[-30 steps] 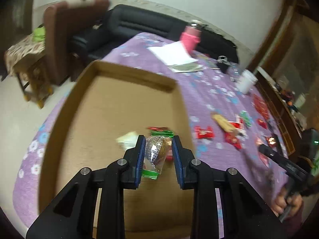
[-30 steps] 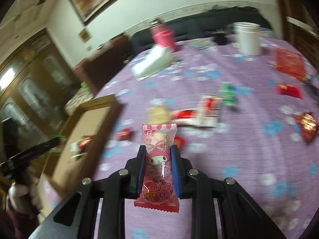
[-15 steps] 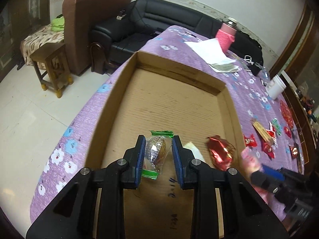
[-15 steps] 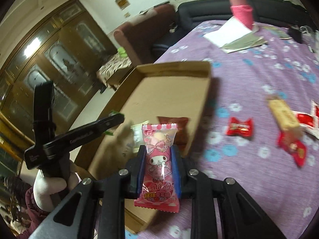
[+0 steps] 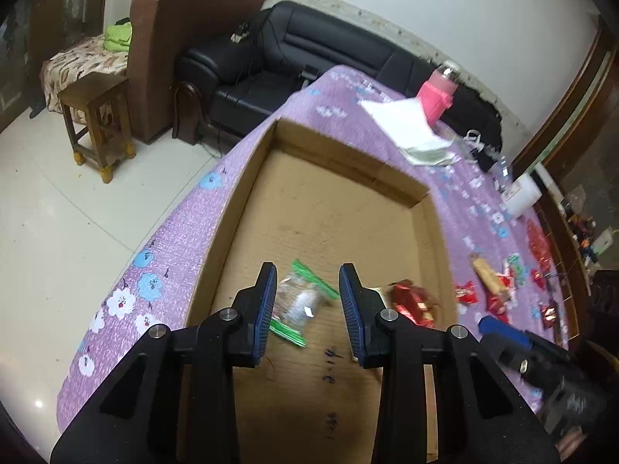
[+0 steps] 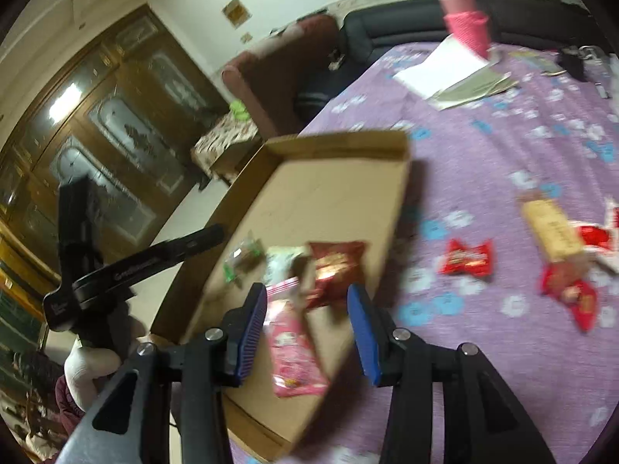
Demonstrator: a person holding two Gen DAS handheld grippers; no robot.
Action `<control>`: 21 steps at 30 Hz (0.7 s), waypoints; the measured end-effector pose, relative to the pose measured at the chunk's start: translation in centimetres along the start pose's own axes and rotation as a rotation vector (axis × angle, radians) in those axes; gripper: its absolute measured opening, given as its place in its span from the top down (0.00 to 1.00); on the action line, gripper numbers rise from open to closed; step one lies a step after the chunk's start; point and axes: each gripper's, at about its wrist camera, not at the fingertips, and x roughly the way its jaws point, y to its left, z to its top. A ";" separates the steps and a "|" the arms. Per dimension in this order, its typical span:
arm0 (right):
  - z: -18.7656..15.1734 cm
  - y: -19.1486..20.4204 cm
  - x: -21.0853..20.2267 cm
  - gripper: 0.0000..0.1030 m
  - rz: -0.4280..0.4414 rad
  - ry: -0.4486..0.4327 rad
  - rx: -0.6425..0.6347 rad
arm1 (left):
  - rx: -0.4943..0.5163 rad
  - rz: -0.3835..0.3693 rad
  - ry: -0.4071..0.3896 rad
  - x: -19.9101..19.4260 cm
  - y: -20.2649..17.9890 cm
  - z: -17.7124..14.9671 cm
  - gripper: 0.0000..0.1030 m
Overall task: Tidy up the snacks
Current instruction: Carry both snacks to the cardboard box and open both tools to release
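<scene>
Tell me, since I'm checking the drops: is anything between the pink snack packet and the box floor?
Nothing visible. The pink packet hangs free between the opening right claw over a bare patch of the cardboard box, beside the red packet.

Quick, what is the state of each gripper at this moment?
Left gripper: opening, the clear green-edged snack loose between its fingers.
Right gripper: opening, the pink snack packet dropping free.
</scene>
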 end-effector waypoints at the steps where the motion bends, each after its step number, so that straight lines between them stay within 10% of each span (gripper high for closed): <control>1: 0.2 -0.9 -0.7 0.55 -0.021 -0.019 0.005 | 0.002 -0.005 -0.010 -0.4 -0.3 0.1 0.68; 8: 0.6 -8.3 -4.1 0.55 -0.203 -0.091 0.104 | 0.053 -0.068 -0.039 -2.2 -3.4 -1.2 0.68; 21: 0.5 -10.4 -1.7 0.55 -0.446 -0.066 -0.034 | 0.283 -0.139 0.031 -0.8 -11.8 -3.7 0.68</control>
